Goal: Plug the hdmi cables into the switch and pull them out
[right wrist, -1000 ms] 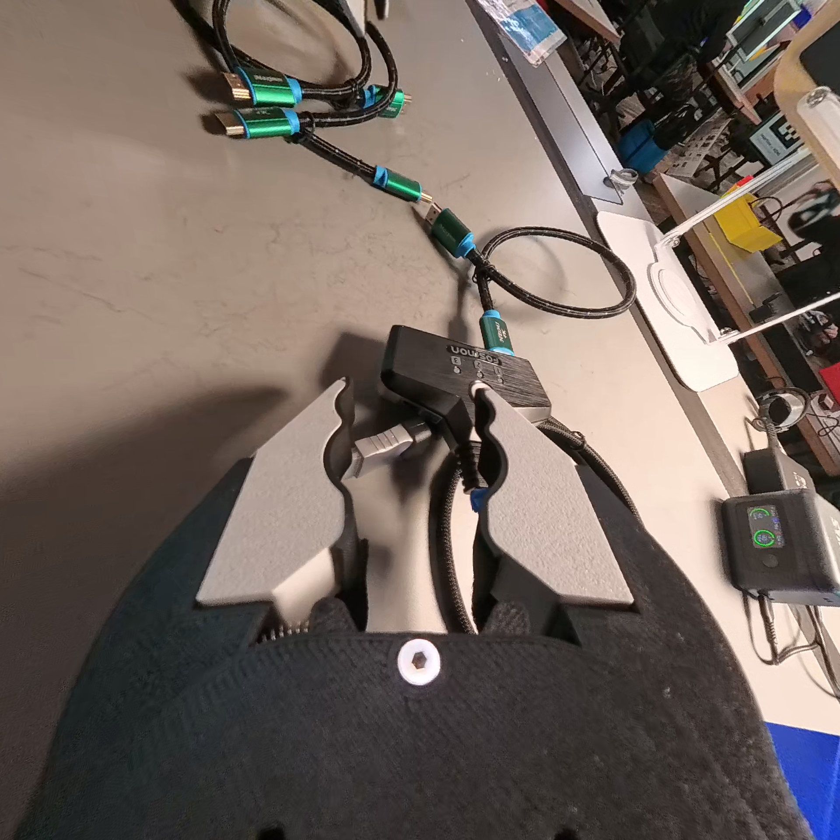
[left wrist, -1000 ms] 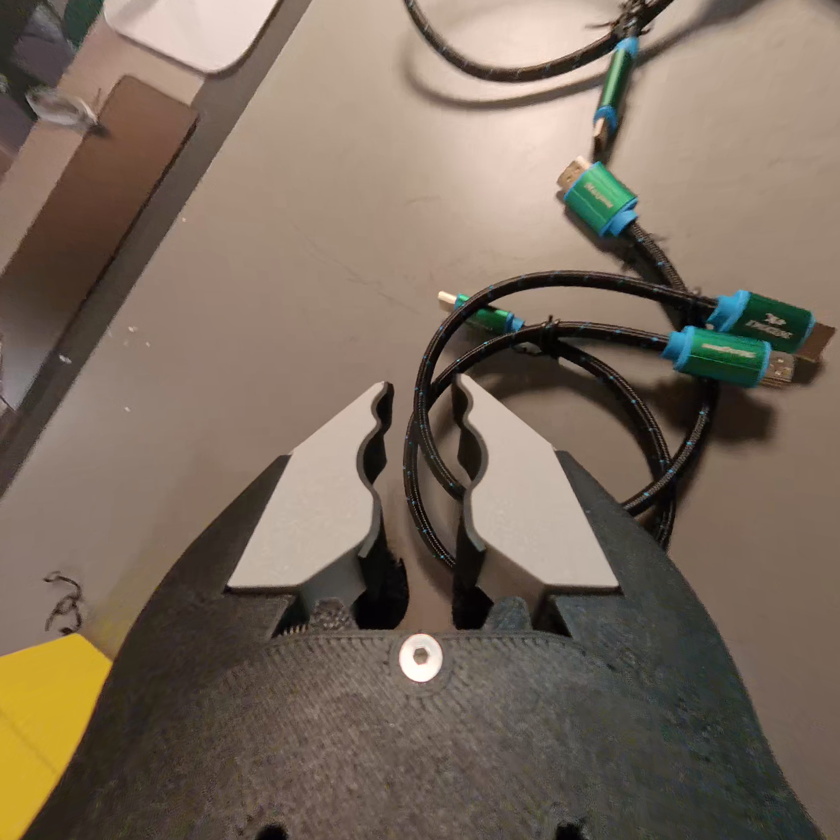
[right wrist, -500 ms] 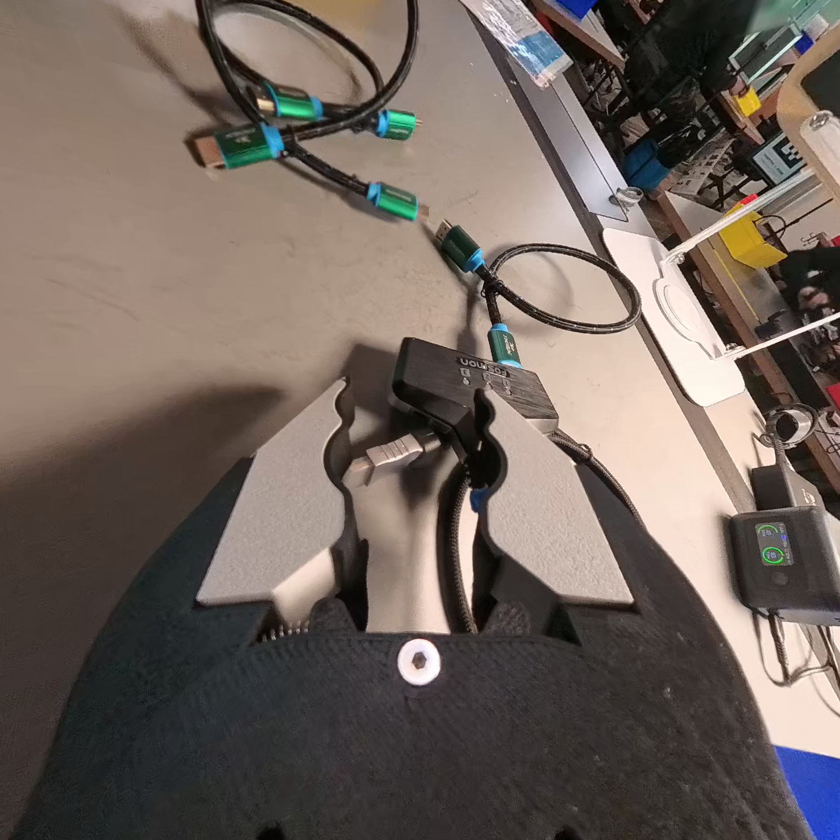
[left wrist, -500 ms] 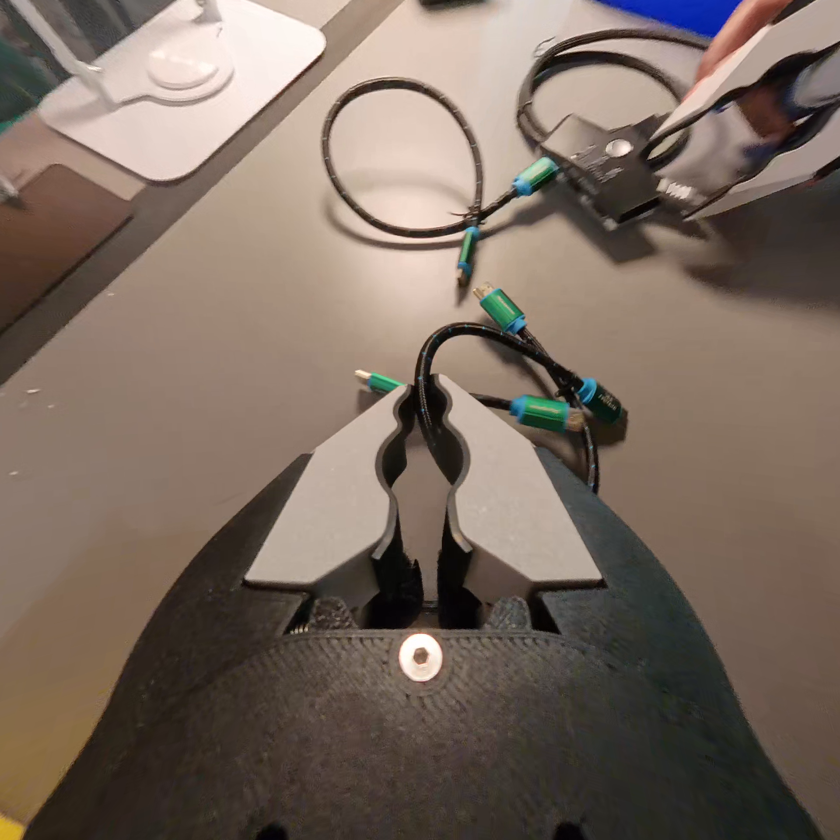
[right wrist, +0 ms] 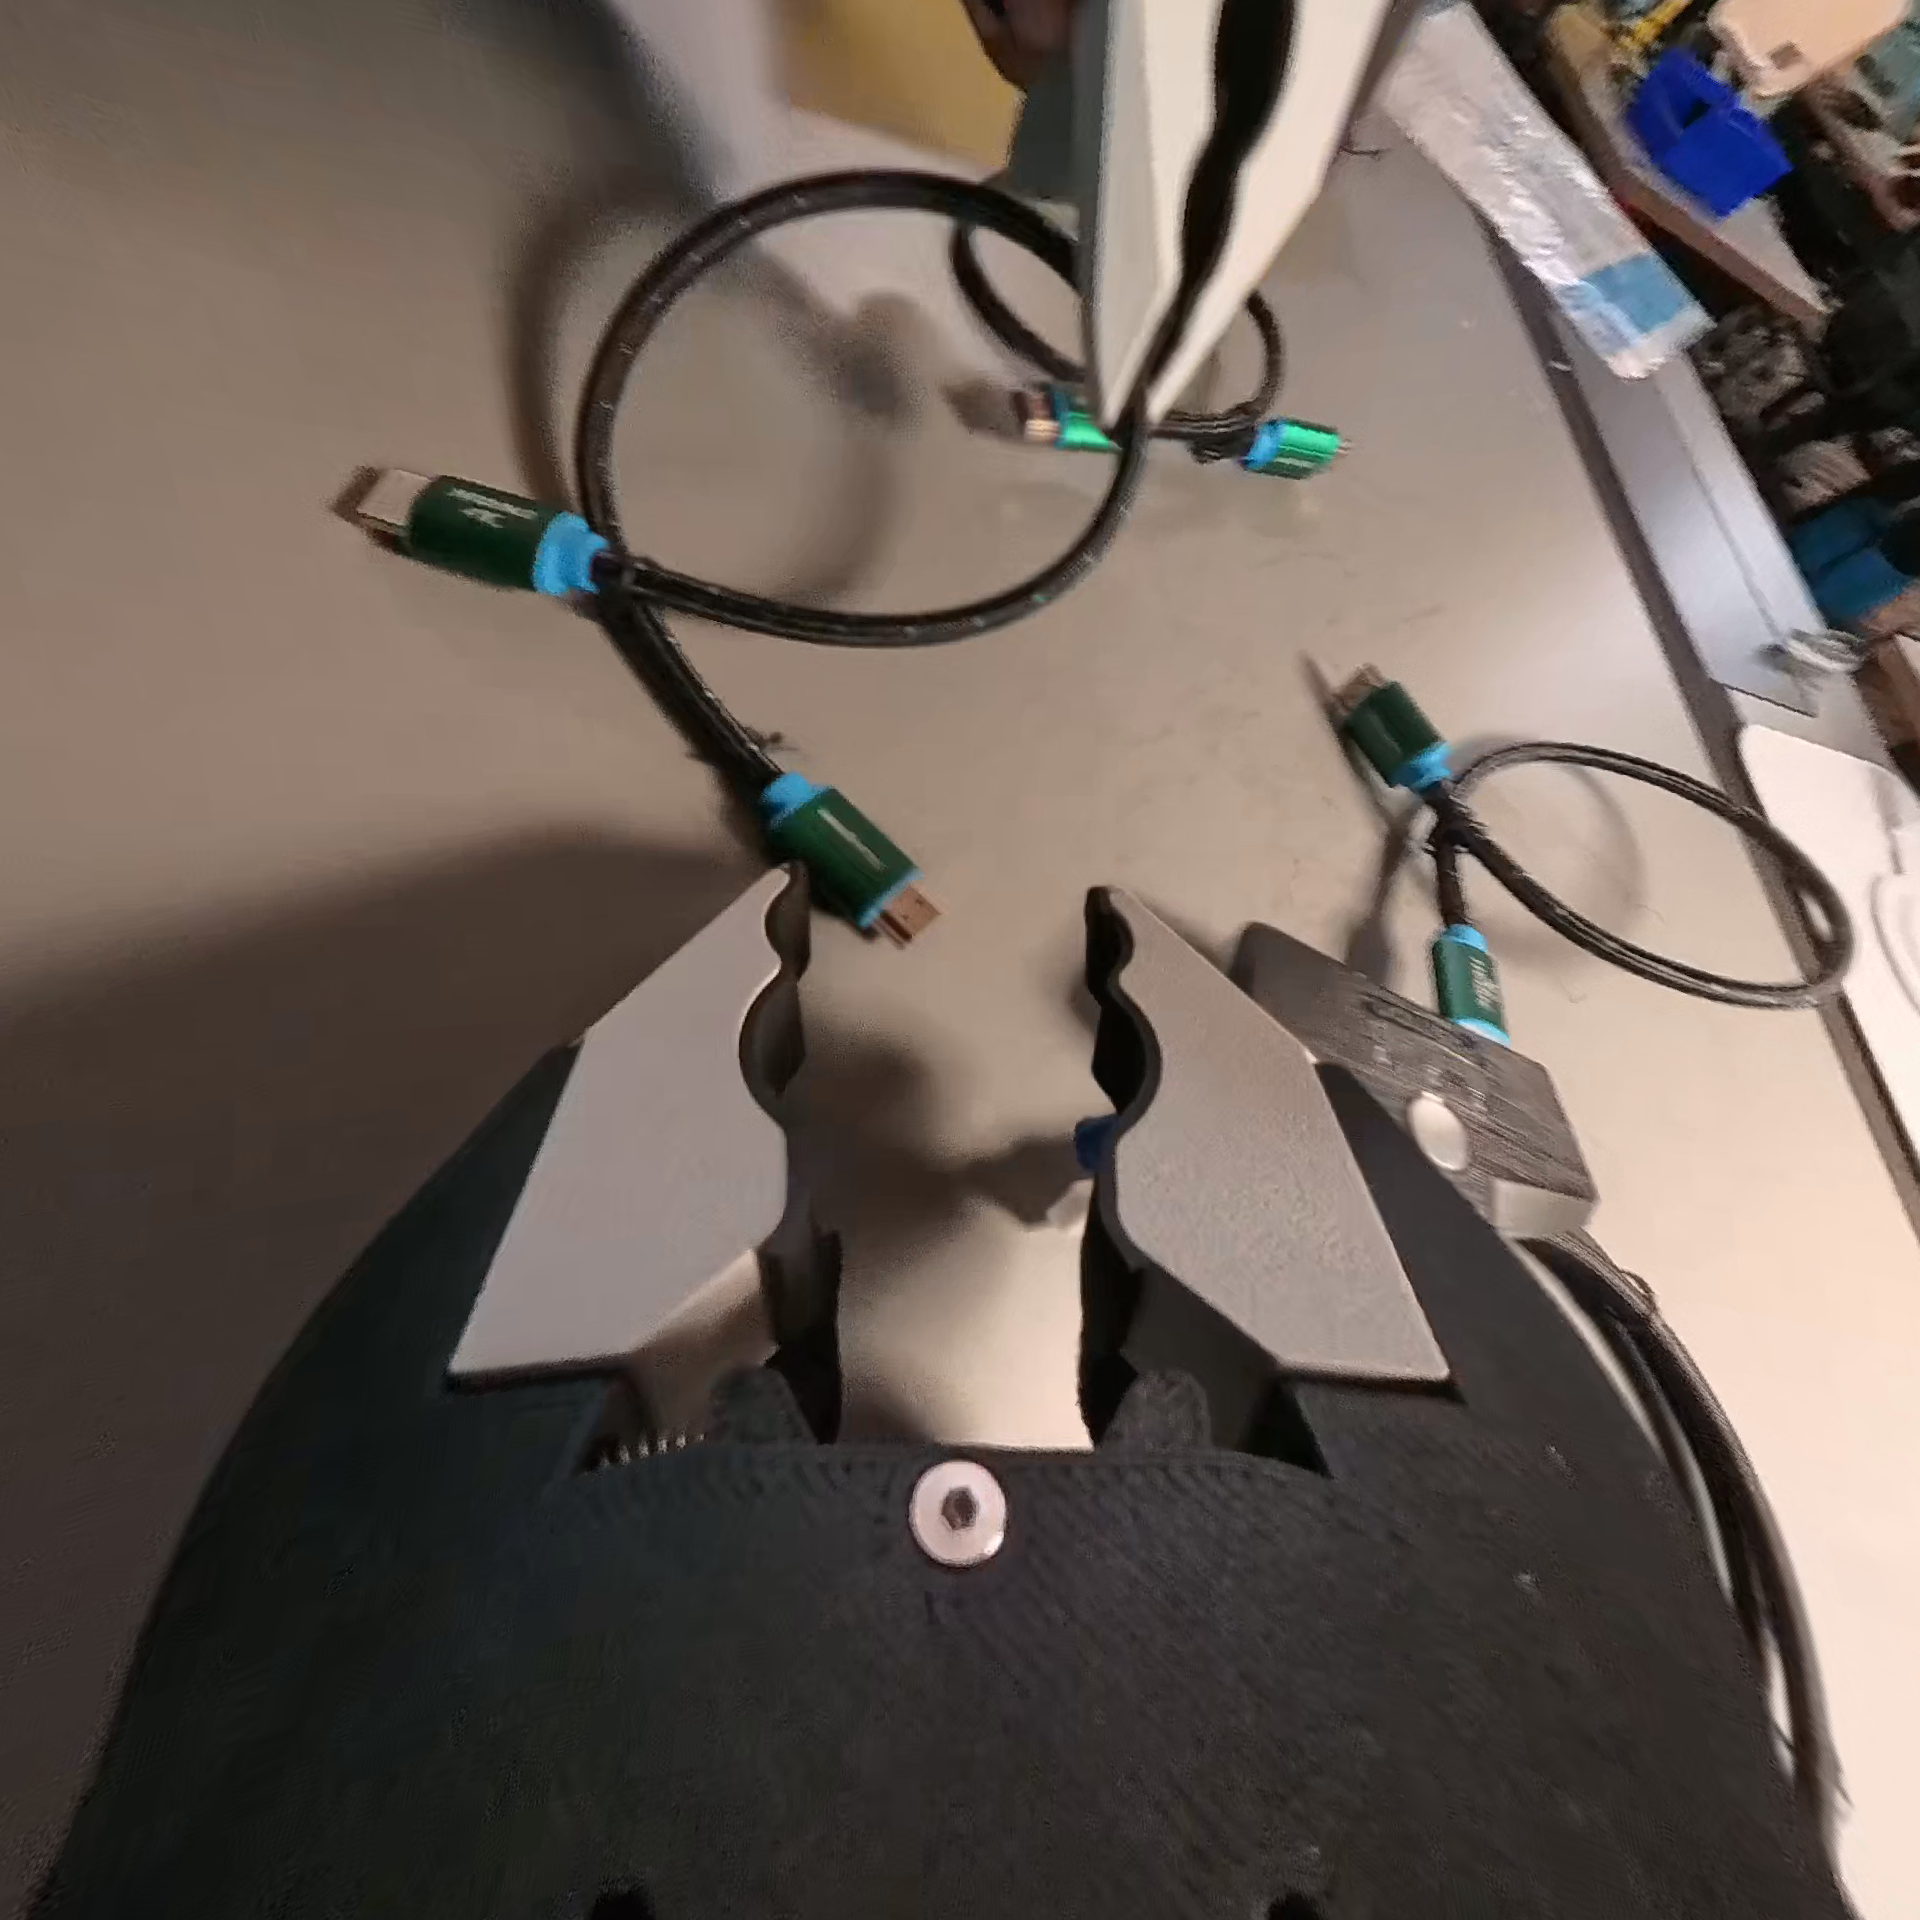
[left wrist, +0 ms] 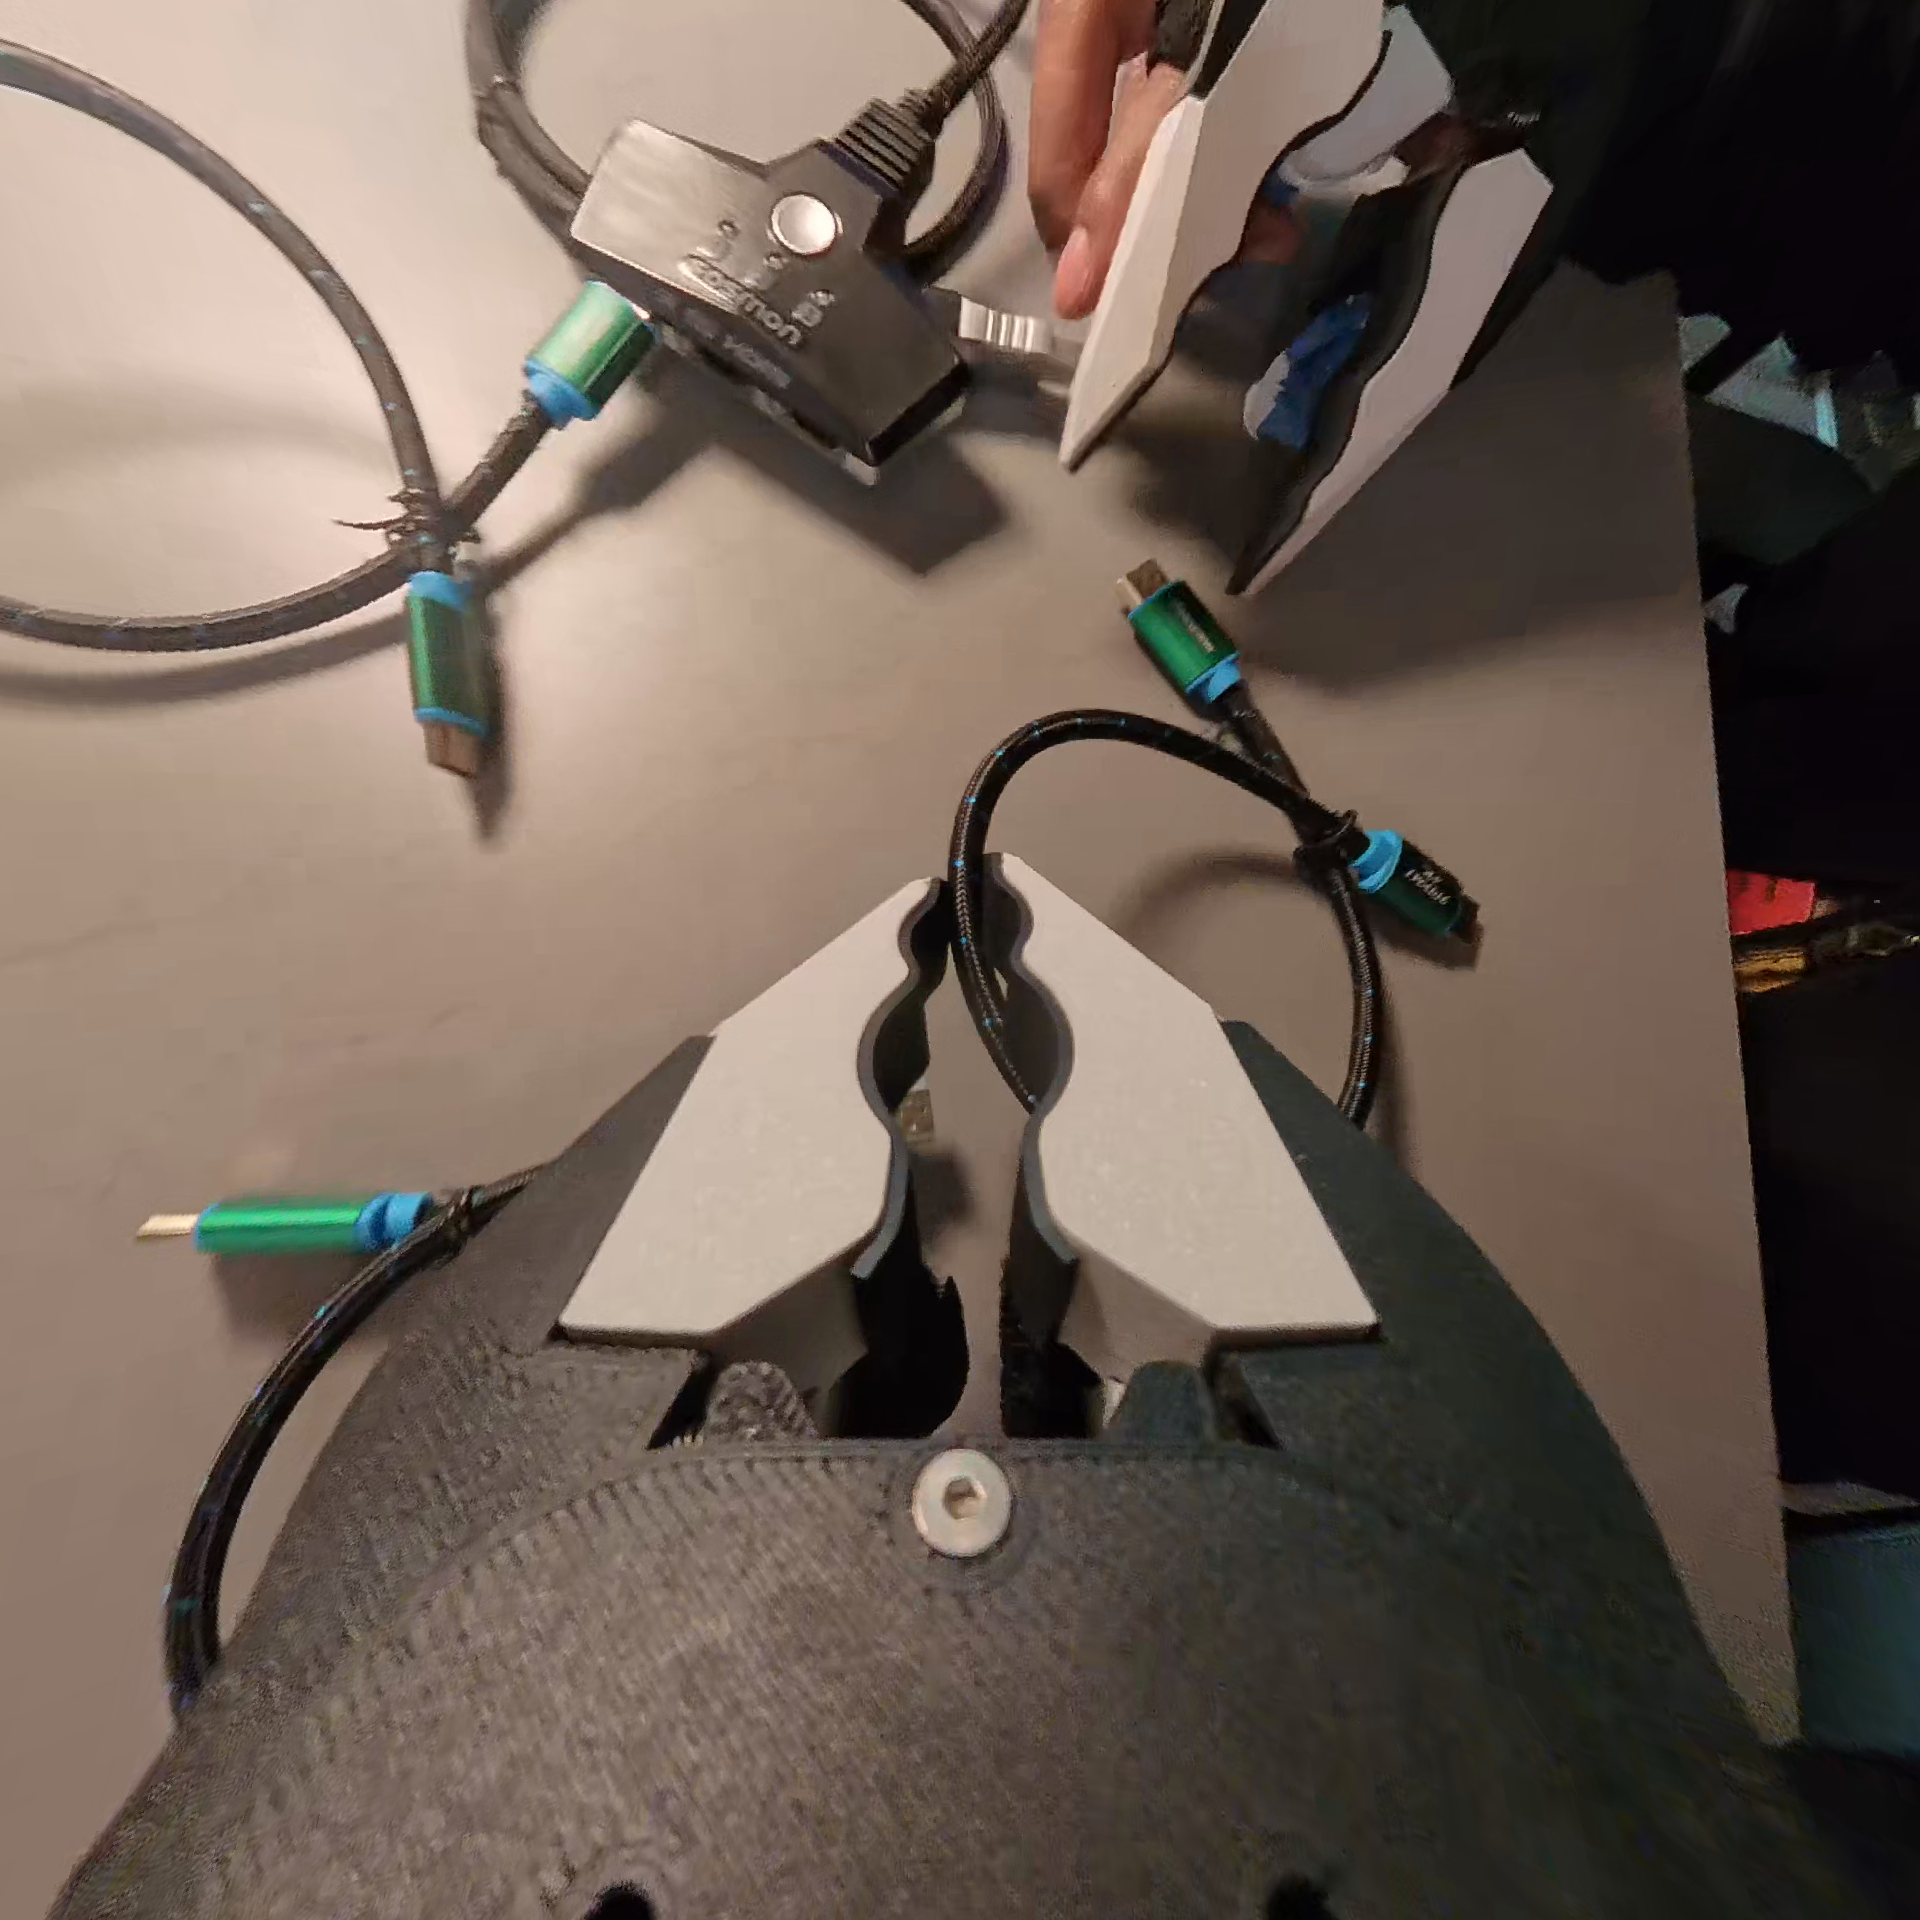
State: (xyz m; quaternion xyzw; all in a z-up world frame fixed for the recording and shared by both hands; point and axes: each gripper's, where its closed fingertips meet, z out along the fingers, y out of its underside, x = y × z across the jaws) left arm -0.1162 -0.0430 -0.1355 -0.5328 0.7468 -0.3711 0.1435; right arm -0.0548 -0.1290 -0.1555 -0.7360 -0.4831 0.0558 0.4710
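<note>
One loose plug [right wrist: 847, 868] lies at 11 o'clock off your spread, empty right gripper [right wrist: 945, 914], tip toward 4 o'clock. Your left gripper [left wrist: 968, 881] pinches a cable [left wrist: 971, 997]; the switch [right wrist: 1423, 1081] sits at 2 o'clock.

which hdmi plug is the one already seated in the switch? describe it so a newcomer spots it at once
Find the black switch box with a round silver button on the grey table. A braided black cable runs up to its long side and ends in a green plug with a blue collar, pushed into a port there. The other green plugs all lie loose on the table with bare metal tips showing.
</note>
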